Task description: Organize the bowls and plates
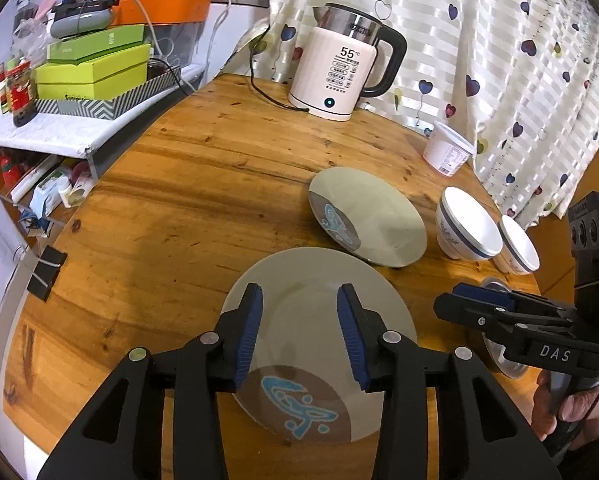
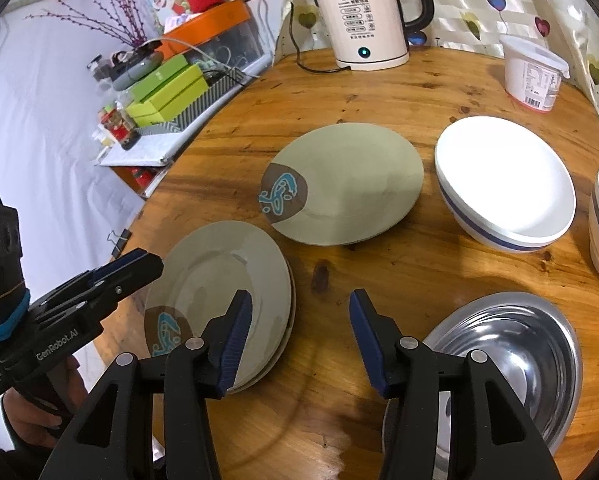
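The stacked plates [image 2: 219, 300] lay nearest the table's edge, the lone plate [image 2: 343, 188] between them and the kettle [image 2: 363, 12]. Both the left gripper [image 1: 299, 332] and right gripper [image 2: 295, 340] stood apart, holding nothing. Pinching the lone plate's thin rim risked a slip and clatter against the banded bowl [image 2: 503, 184] beside it.

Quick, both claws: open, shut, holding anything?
Left claw: open, empty, above the stacked plates.
Right claw: open, empty, over bare table.
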